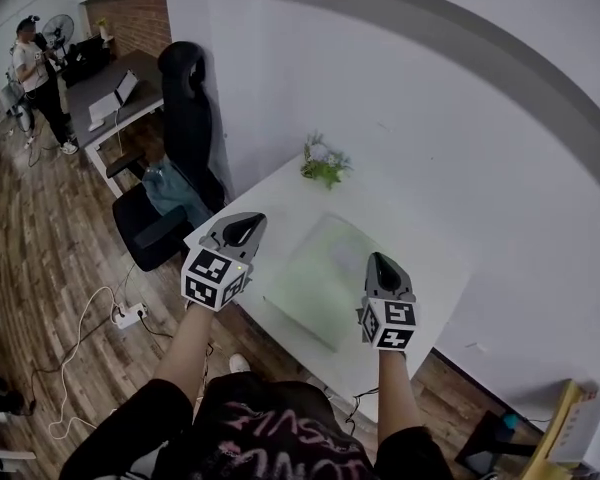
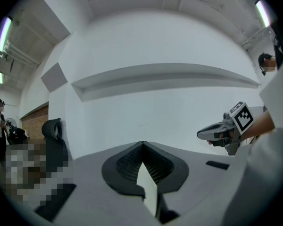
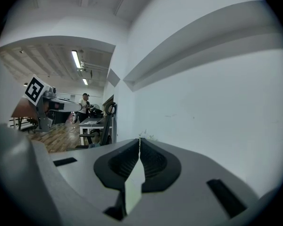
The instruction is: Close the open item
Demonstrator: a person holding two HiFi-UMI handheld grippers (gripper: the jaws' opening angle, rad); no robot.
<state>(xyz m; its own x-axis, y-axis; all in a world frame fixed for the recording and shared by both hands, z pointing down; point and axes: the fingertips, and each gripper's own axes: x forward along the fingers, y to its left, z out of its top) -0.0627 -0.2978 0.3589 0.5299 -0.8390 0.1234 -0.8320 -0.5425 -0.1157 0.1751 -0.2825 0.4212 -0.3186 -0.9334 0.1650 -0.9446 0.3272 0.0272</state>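
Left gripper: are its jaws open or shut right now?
Shut: the left gripper shows its tips meeting in its own view, nothing between them.

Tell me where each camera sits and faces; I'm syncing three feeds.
Head view: on the head, down at the table; forearms, left gripper, right gripper.
Left gripper view: on left gripper, faces the wall; own shut jaws, right gripper.
Right gripper view: on right gripper, faces wall; shut jaws, left gripper.
Shared: chair in all.

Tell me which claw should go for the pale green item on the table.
Right, probably. In the head view the right claw hangs at the pale green item's right edge, while the left claw sits off its left side, over the table. Both are shut and empty.
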